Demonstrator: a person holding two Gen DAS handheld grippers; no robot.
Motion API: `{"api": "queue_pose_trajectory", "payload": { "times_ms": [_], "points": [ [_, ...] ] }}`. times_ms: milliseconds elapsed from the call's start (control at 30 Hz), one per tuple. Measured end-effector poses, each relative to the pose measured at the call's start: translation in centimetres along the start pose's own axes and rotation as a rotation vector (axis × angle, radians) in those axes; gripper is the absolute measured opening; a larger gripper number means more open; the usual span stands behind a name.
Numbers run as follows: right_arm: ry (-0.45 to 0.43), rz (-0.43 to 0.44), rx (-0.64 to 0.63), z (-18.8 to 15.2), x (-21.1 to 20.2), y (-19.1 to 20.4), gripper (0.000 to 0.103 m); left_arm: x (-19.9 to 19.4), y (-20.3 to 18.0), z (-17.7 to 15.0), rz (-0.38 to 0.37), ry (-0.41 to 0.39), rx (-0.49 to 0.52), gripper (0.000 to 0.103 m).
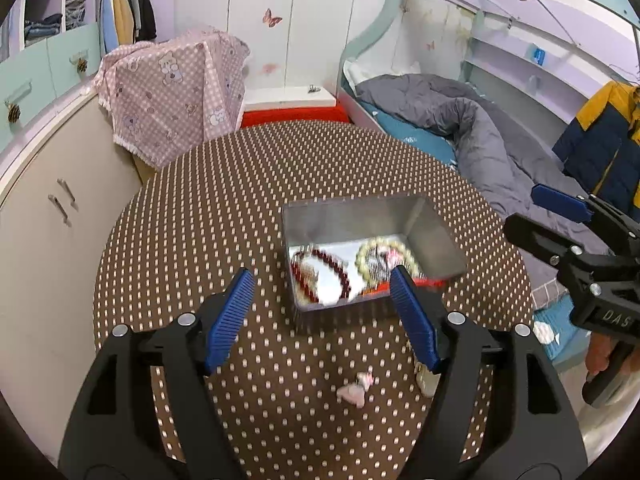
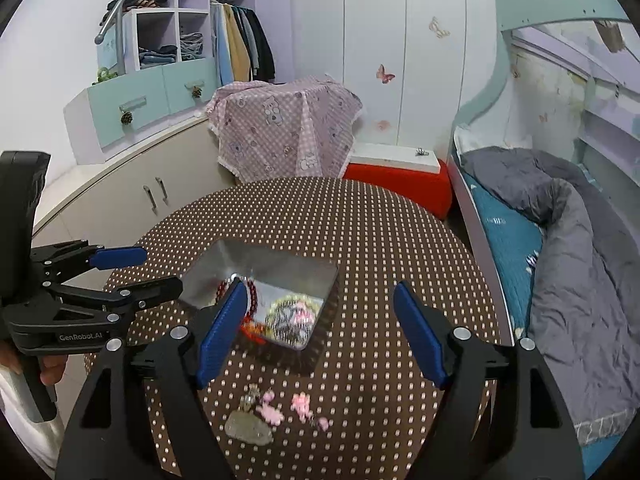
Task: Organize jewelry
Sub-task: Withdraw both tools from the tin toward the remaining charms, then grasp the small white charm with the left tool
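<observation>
1. Right, the writing first: the left gripper's black body [image 2: 76,316] read "GenRobot.AI" in the right wrist view, and the right gripper's body [image 1: 600,280] showed the letters "DAS" in the left wrist view.
2. The surface was a round table under a brown cloth with pale dots [image 1: 224,208], standing in a bedroom.
3. Behind it sat a pink checked cover printed with bears [image 1: 172,88], a beige cabinet [image 1: 52,240], mint drawers [image 2: 132,100] and hanging clothes [image 2: 244,44].
4. Off to the side lay a bed with a grey duvet [image 1: 472,128] on a teal sheet, and white wardrobe doors carried a pink butterfly sticker [image 2: 385,74].
5. The task's things: an open silver metal tin [image 1: 360,216] sat mid-table, with a dark red bead bracelet [image 1: 332,264] and a pale pearl bracelet [image 1: 384,250] inside it.
6. Loose on the cloth nearer the cameras lay small pink trinkets [image 2: 276,410] and a clear pale stone-like piece [image 2: 248,428], blurred.
7. The left gripper [image 1: 322,316] hovered with its blue pads spread wide, nothing between them, the tin's near edge just beyond its tips.
8. The right gripper [image 2: 318,332] stood equally released, gripping nothing, poised above the tin's near corner.
</observation>
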State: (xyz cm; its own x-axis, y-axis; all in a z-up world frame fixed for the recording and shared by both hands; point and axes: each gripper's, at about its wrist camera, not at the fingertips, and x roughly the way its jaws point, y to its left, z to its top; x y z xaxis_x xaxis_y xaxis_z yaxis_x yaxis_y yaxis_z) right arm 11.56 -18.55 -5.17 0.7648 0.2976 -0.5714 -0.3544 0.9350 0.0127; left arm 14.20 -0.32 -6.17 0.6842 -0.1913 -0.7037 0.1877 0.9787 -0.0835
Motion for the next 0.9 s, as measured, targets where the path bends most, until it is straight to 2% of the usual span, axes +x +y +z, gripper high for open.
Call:
{"api": "queue_pose_trajectory", "payload": {
  "times_ms": [300, 500, 567, 633, 733, 833, 900],
  "points": [
    [0.054, -0.010, 0.041, -3.1, -0.1, 0.4, 0.084, 0.5, 0.2, -4.0, -0.043, 0.083, -0.008, 0.074],
    [0.107, 0.004, 0.073, -5.2, 0.5, 0.8, 0.086, 1.7, 0.0, -6.3, -0.083, 0.116, 0.006, 0.074],
    [0.125, 0.008, 0.086, -6.0, 0.7, 0.9, 0.086, 1.9, -0.2, -6.8, -0.100, 0.103, 0.023, 0.073],
    [0.148, 0.014, 0.101, -6.7, 1.2, 1.0, 0.086, 2.1, -0.5, -7.2, -0.106, 0.096, 0.046, 0.058],
    [0.169, 0.023, 0.114, -7.5, 1.4, 1.1, 0.086, 2.6, -0.8, -7.6, -0.128, 0.098, 0.069, 0.046],
    [0.177, 0.038, 0.124, -8.1, 1.4, 1.3, 0.086, 3.4, -1.0, -7.7, -0.127, 0.109, 0.087, 0.037],
    [0.186, 0.047, 0.129, -8.4, 1.4, 1.4, 0.086, 3.9, -1.1, -7.8, -0.126, 0.119, 0.095, 0.036]
  ]
}}
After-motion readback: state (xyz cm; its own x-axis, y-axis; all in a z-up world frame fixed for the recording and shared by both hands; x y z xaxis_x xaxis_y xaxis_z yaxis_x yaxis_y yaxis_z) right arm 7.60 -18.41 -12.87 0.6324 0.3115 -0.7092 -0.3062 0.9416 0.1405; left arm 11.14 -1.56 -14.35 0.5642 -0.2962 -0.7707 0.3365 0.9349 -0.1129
